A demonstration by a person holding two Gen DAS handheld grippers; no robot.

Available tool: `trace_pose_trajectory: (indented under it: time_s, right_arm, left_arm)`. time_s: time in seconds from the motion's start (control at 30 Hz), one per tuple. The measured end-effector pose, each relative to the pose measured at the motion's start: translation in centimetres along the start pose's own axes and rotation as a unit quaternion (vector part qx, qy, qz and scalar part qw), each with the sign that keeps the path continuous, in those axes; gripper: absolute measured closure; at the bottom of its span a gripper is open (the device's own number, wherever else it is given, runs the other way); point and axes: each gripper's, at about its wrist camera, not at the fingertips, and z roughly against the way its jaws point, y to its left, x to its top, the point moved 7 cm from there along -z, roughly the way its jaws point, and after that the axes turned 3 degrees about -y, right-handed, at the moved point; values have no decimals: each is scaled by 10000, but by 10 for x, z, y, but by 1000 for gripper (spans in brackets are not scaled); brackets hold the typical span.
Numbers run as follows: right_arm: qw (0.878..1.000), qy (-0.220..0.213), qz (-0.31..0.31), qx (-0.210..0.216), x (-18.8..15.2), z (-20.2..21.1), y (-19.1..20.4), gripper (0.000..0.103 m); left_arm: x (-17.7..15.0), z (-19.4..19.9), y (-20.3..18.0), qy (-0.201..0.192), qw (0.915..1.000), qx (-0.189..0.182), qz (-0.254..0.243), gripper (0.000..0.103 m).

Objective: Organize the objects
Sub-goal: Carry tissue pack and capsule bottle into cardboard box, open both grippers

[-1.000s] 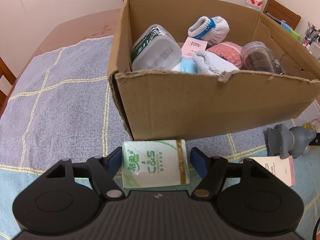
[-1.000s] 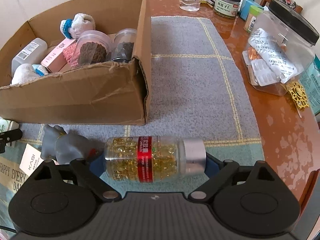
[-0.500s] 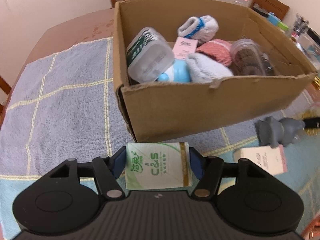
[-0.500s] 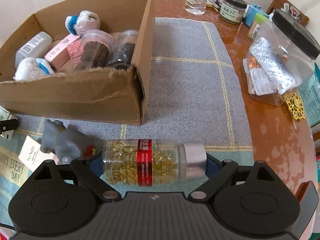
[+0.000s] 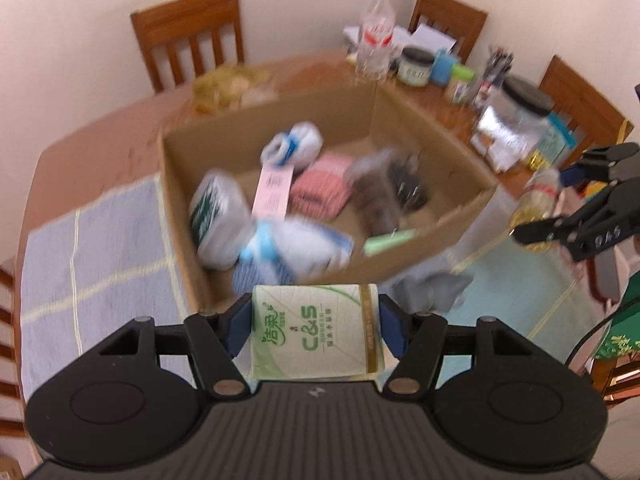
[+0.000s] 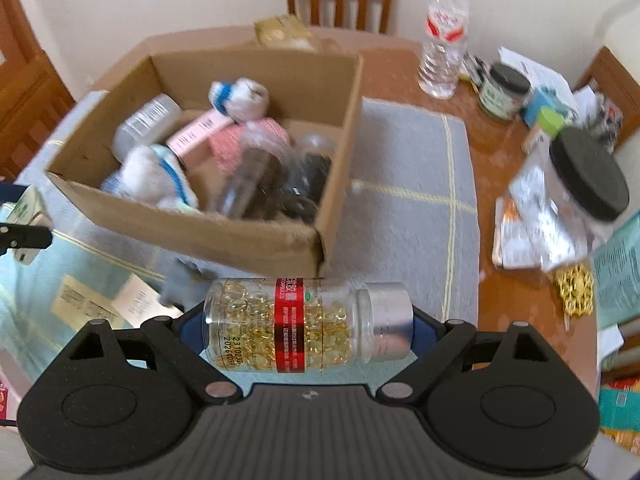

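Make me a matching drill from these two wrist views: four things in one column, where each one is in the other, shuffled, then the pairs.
Things:
1. tissue pack
2. capsule bottle
3. pink card
4. water bottle

Places:
A. standing on the bare wooden table behind the cardboard box
B. clamped in the right tool
C. lying inside the cardboard box
D. clamped in the left tool

Pairs: 1-D, 2-B, 3-C, 4-A
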Motion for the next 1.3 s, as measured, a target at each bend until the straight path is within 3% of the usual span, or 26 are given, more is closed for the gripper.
trace_pose_trajectory:
  time_s: [0.3, 0.37, 0.4, 0.43, 0.93, 1.3]
  right_arm:
    - [9983, -448, 234, 286, 35, 26, 12, 7]
    - [9980, -483, 264, 316, 41, 26, 13, 7]
    - [9979, -492, 264, 327, 43, 25, 13, 7]
    - [9978, -495, 265, 341, 46, 24, 13, 7]
    - [9966, -487, 466, 469, 74, 2, 14, 7]
    - [9948, -546, 655, 550, 106, -17, 21, 7]
  left_arm:
    - [61, -14, -13, -489, 9986, -33, -216, 38]
    - [71, -24, -12, -566, 9982, 66, -191, 28]
    - [74, -29, -10, -587, 9980, 124, -181, 13]
    - [77, -32, -8, -591, 9980, 193, -143, 7]
    - [52, -46, 1, -379, 9981, 477, 75, 3]
    - [45, -43, 21, -548, 9951, 717, 403, 1]
